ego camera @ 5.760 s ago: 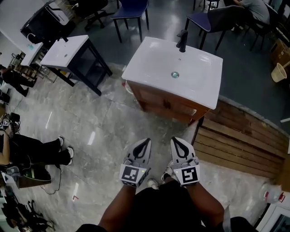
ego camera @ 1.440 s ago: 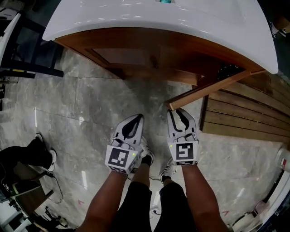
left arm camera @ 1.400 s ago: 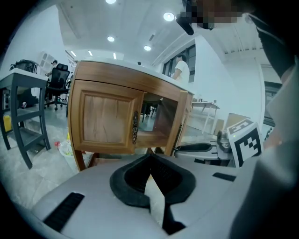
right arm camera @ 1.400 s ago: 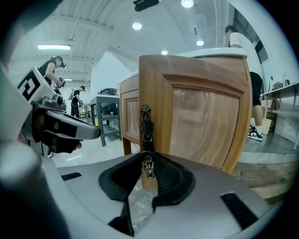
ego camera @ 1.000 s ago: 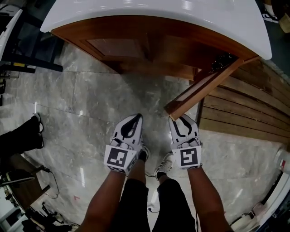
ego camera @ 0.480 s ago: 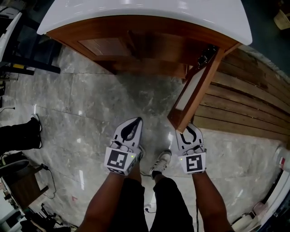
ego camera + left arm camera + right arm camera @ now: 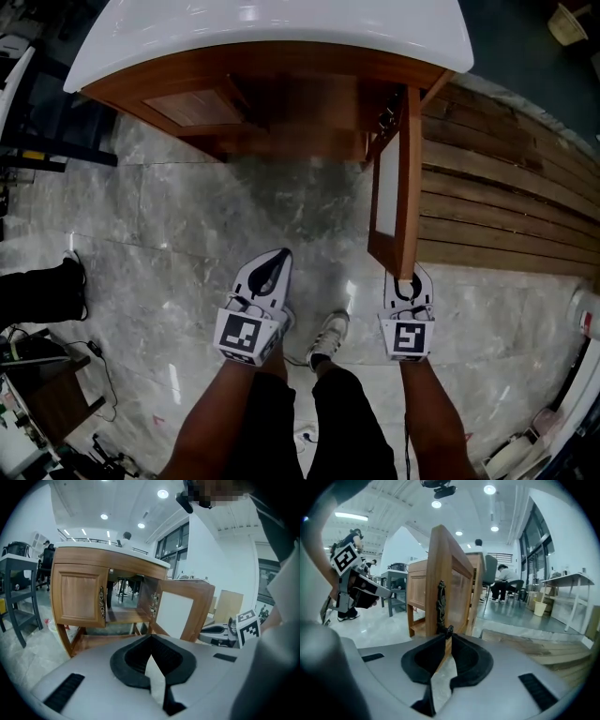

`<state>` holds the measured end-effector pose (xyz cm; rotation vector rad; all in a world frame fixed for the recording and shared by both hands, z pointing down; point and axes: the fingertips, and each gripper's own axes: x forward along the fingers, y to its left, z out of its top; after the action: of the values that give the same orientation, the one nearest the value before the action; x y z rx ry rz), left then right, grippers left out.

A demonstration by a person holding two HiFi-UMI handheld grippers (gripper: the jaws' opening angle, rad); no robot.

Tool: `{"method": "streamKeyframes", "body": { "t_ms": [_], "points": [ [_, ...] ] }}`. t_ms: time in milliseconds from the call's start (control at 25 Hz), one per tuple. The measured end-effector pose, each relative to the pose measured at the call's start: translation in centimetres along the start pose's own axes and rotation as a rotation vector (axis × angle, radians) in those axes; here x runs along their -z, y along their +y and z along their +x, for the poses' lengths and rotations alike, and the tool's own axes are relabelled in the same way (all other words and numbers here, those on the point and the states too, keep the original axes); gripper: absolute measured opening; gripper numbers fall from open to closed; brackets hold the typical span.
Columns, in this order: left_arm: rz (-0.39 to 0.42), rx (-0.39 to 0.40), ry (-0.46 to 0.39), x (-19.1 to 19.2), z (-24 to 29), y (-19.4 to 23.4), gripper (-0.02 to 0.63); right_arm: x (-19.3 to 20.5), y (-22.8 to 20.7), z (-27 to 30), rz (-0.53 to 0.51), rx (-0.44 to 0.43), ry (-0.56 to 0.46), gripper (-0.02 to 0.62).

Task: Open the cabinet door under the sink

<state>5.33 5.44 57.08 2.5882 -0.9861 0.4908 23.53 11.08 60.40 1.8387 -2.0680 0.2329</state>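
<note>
Door (image 7: 409,169) stands swung wide at one o'clock under the sink (image 7: 281,28). Right tool (image 7: 409,281), jaws just closing further, pinches its knob (image 7: 447,631). Left tool (image 7: 272,266), at seven o'clock, is closed and empty.

The sink (image 7: 272,28) sat on the cabinet (image 7: 309,94). We had the shut door (image 7: 187,105) on the cabinet's front left and the open door (image 7: 398,187) standing out from its right corner towards us. The slatted decking (image 7: 506,206) lay right of the cabinet, a table (image 7: 56,152) off its left.
</note>
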Motion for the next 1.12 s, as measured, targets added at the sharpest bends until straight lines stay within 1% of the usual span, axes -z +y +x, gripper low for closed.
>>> {"method": "streamKeyframes", "body": {
  "t_ms": [80, 160, 280, 480, 600, 680, 920, 1120],
  "points": [
    [-0.001, 0.011, 0.002, 0.0, 0.1, -0.4, 0.023, 0.4, -0.9, -0.3, 0.015, 0.025, 0.009, 0.057],
    [0.003, 0.018, 0.003, 0.0, 0.4, -0.7, 0.023, 0.5, -1.0, -0.4, -0.006, 0.027, 0.012, 0.061],
    [0.003, 0.025, 0.002, -0.3, 0.7, -1.1, 0.023, 0.2, -1.0, -0.7, -0.009, 0.072, 0.015, 0.060],
    [0.008, 0.031, -0.011, -1.1, 0.9, -1.4, 0.023, -0.6, -1.0, -2.3, 0.055, 0.163, 0.009, 0.041],
    [0.000, 0.030, -0.019, -1.7, 0.7, -1.2, 0.023, -1.8, -0.4, -3.9, 0.096, 0.189, 0.001, 0.031],
    [-0.016, 0.014, -0.024, -2.1, 0.3, -0.8, 0.023, -3.0, 0.6, -5.0, 0.122, 0.183, -0.007, 0.028],
    [-0.080, -0.049, -0.058, -3.6, -1.8, 1.2, 0.023, -7.6, 4.5, -7.2, 0.179, 0.128, -0.040, 0.025],
    [-0.098, -0.078, -0.080, -5.6, -3.7, 2.4, 0.023, -11.9, 6.6, -7.0, 0.189, 0.082, -0.079, 0.024]
  ]
}}
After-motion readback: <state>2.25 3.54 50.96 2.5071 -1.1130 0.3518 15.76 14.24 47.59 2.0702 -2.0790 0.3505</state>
